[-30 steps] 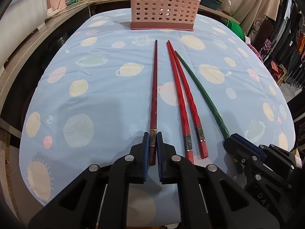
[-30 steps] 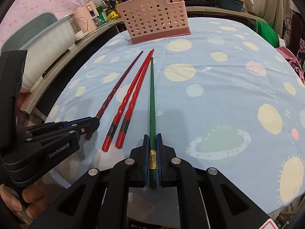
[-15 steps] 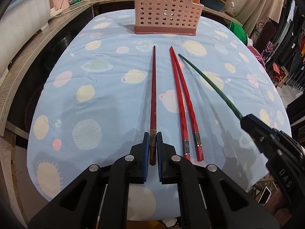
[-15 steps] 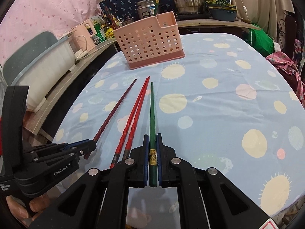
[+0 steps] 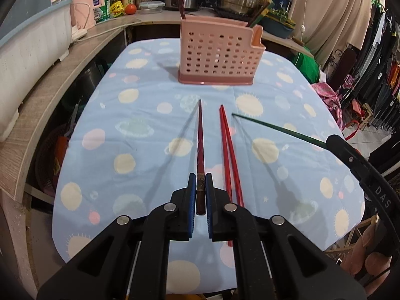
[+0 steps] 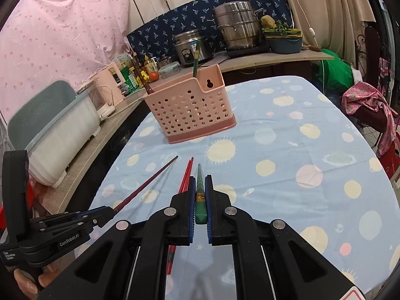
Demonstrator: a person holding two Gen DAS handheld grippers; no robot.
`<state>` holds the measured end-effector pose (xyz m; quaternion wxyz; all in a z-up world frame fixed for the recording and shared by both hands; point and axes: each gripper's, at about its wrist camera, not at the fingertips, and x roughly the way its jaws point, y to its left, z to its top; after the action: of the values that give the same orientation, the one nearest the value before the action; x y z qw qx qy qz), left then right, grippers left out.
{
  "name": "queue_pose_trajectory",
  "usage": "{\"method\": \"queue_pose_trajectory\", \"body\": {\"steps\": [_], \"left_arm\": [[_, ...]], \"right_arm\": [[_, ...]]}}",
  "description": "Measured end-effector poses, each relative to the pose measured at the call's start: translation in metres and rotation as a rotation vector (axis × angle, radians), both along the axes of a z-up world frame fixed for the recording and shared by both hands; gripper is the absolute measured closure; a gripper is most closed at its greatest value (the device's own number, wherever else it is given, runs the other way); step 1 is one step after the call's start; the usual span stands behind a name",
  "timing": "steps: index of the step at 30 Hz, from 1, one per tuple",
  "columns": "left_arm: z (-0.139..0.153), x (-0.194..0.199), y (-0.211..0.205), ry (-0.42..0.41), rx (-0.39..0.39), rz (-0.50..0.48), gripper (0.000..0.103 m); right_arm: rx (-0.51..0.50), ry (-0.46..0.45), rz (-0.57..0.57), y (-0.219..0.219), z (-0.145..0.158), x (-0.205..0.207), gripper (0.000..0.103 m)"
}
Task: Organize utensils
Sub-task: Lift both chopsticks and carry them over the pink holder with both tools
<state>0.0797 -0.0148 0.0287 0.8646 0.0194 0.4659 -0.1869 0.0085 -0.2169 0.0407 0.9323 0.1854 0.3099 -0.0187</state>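
My left gripper [image 5: 200, 190] is shut on the thick end of a dark red chopstick [image 5: 200, 147], which hangs above the table with its tip toward the pink perforated holder [image 5: 218, 55]. My right gripper [image 6: 200, 195] is shut on the thick end of a green chopstick [image 6: 200, 185], also lifted off the cloth. Two bright red chopsticks [image 5: 228, 147] lie side by side on the table between the held ones. The holder [image 6: 191, 107] stands at the far end of the table with a dark red and a green chopstick upright in it.
The table [image 5: 150, 125] wears a blue cloth with planet prints. A wooden counter [image 5: 50, 80] with a white bin, bottles and pots runs along the left and back. Clothes racks [image 5: 375, 75] stand at the right. A hand [image 6: 27, 282] grips the left tool.
Both grippers have risen, each lifting its chopstick off the cloth. The green chopstick has swung up and to the right. The two bright red chopsticks stay put.
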Motion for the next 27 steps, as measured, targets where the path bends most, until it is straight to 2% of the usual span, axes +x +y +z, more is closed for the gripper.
{"method": "queue_pose_trajectory", "body": {"steps": [11,21,24,27], "left_arm": [[0.045,0.034,-0.005,-0.049,-0.04,0.017,0.096],[0.098,0.065,-0.006,-0.176,-0.066,0.039,0.096],[0.103,0.071,-0.003,-0.179,-0.072,0.043,0.096],[0.091,0.065,0.001,-0.171,-0.068,0.031,0.096]], "right_arm": [[-0.011,-0.111,-0.038,-0.021,0.041,0.03,0.096],[-0.015,-0.169,-0.068,-0.036,0.066,0.058,0.096],[-0.007,-0.18,-0.075,-0.039,0.071,0.059,0.096],[-0.013,-0.184,-0.074,-0.038,0.073,0.053,0.096]]}}
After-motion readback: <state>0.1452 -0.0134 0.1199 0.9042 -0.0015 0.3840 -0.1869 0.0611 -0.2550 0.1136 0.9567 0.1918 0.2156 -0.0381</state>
